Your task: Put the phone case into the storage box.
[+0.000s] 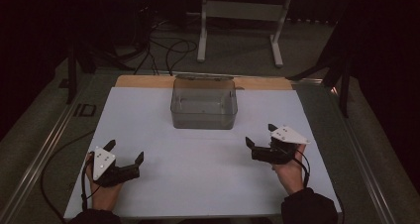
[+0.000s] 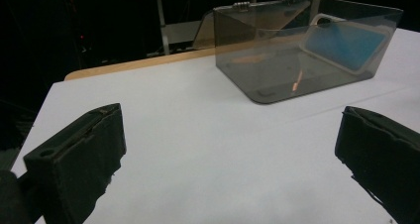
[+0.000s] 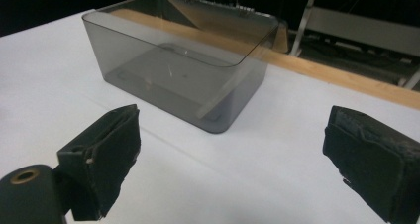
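Note:
A smoky clear plastic box [image 1: 203, 105] without a lid stands at the back middle of the white tabletop [image 1: 198, 179]. My left gripper [image 1: 125, 150] rests open at the front left, held by a hand, nothing between its fingers. At the front right, my right gripper [image 1: 260, 135] is likewise open and holds nothing. Both point toward the box from a distance. In the left gripper view the box [image 2: 277, 70] lies beyond the open gripper [image 2: 230, 125]; a blue rounded shape [image 2: 341, 43] shows at its right wall, object or reflection I cannot tell. In the right gripper view the box [image 3: 188, 65] looks empty beyond the gripper [image 3: 233, 125].
A wooden strip [image 1: 143, 81] runs along the table's far edge behind the box. Past it, on the dark floor, stand a white metal frame [image 1: 237, 11] and loose cables [image 1: 168, 50]. Metal rails [image 1: 44, 149] border the table's left side.

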### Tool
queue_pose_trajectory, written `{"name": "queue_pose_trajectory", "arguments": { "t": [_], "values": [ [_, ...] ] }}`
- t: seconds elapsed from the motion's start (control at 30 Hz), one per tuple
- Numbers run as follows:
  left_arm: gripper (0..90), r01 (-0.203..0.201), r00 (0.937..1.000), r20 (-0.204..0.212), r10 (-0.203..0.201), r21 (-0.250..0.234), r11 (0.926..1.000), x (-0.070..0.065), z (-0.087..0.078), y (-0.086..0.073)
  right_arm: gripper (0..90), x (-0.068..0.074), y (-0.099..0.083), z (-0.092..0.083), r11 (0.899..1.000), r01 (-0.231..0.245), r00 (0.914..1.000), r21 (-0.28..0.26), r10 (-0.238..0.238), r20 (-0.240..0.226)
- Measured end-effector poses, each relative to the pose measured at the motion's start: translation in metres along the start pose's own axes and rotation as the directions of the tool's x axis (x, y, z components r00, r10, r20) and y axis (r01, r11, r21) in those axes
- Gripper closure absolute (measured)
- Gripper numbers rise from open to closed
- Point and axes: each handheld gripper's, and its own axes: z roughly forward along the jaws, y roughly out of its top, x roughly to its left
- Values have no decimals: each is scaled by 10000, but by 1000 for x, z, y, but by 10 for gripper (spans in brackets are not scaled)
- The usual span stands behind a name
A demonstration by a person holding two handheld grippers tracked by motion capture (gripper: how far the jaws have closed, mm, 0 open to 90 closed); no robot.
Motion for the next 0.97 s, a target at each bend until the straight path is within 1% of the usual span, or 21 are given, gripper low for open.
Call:
{"name": "queue_pose_trajectory", "arguments": {
  "t": [0.07, 0.17, 0.23, 0.27, 0.33, 0.43, 0.5, 0.57, 0.67, 0.83, 0.9, 0.97],
  "values": [
    [1, -27, 10000, 5, 27, -27, 10000, 0, 0, 0, 77, 0, -2, -6, 9997, -3, 9999, -260, 1, -104],
    [1, -42, 10000, 15, 42, -34, 10000, 0, 0, 0, 76, -1, -10, -11, 9998, -75, 9998, -209, 71, -174],
    [1, -44, 10000, 28, 44, -40, 10000, 0, 0, 0, 76, -1, -16, -15, 9993, -113, 9998, -365, 107, -166],
    [1, -44, 10000, 28, 44, -40, 10000, 0, 0, 0, 76, -1, -16, -15, 9993, -113, 9998, -365, 107, -166],
    [1, -51, 10000, 23, 51, -80, 10000, 0, -1, 0, 77, -3, -25, -21, 9980, -332, 9991, -546, 316, -297],
    [1, -65, 10000, 32, 65, -65, 10000, 0, -1, 0, 77, -4, -35, -27, 9961, -414, 9990, -779, 401, -187],
    [1, -67, 10000, 52, 68, -112, 9999, 0, -1, 0, 77, -5, -38, -28, 9952, -431, 9990, -884, 418, -161],
    [1, -102, 9999, 54, 103, -128, 9999, 0, -1, 0, 77, -4, -44, -31, 9964, -389, 9992, -753, 378, -160],
    [1, -112, 9999, 80, 113, -115, 9999, 0, -1, 0, 77, -2, -50, -32, 9960, -280, 9996, -843, 277, -45],
    [2, -178, 9998, 100, 179, -139, 9997, 0, -2, 0, 77, -2, -57, -35, 9963, -406, 9988, -752, 386, -288],
    [1, -198, 9997, 124, 200, -110, 9997, -1, -1, 0, 77, -3, -59, -36, 9967, -318, 9990, -744, 293, -345],
    [1, -225, 9997, 117, 226, -81, 9997, -2, -1, 0, 77, -3, -61, -35, 9971, -342, 9988, -686, 317, -382]
  ]
}}
